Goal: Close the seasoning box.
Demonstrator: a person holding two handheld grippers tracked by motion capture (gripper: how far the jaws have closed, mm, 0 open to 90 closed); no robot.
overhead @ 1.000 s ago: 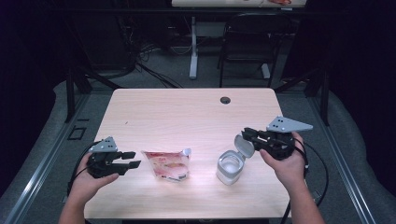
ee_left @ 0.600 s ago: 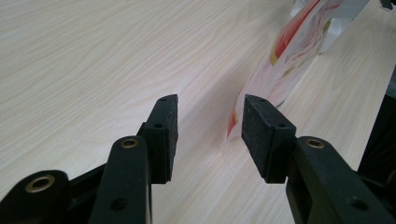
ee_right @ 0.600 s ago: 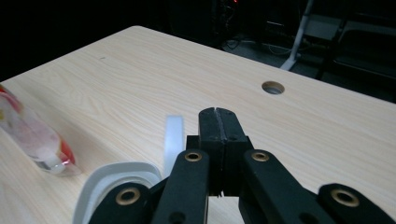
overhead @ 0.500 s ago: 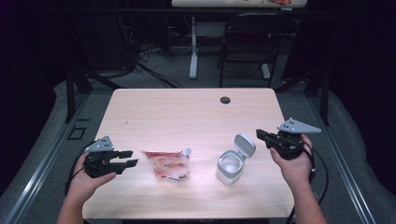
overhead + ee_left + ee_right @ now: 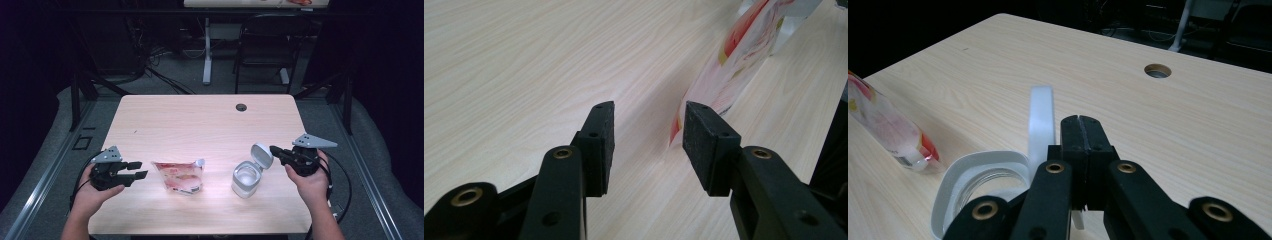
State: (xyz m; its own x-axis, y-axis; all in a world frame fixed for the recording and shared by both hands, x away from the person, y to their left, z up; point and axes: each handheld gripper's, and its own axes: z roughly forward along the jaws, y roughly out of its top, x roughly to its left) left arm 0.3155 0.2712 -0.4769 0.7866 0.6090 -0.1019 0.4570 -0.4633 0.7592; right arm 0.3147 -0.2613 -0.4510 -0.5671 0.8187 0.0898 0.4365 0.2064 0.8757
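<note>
- Your left hand-held gripper (image 5: 136,170) hovers low over the bench (image 5: 200,125) with its jaws spread and nothing between them.
- In the left gripper view the same hand-held gripper (image 5: 648,130) shows bare wood in the gap between its two black pads (image 5: 599,145).
- The pouch (image 5: 178,176), printed in red and white, lies flat on the bench just ahead of your left hand-held gripper, near it but not touching.
- In the left gripper view the pouch (image 5: 734,65) stretches away ahead of the right-hand pad, its near corner close beside that pad's tip.
- Your right hand-held gripper (image 5: 274,149) has its jaws pressed together, and nothing is pinched between them.
- The right gripper view confirms it: the two pads of that hand-held gripper (image 5: 1081,120) meet with no gap.
- The white container (image 5: 246,177) stands on the bench just ahead of and below your right hand-held gripper, its hinged lid (image 5: 261,156) tipped up and open.
- The lid sits right beside the tips of your right hand-held gripper; whether they touch cannot be told.
- In the right gripper view the lid (image 5: 1041,125) rises edge-on just left of the closed jaws, with the container's open rim (image 5: 973,170) below it.
- The pouch (image 5: 888,127) lies beyond the container, well away from your right hand-held gripper.
</note>
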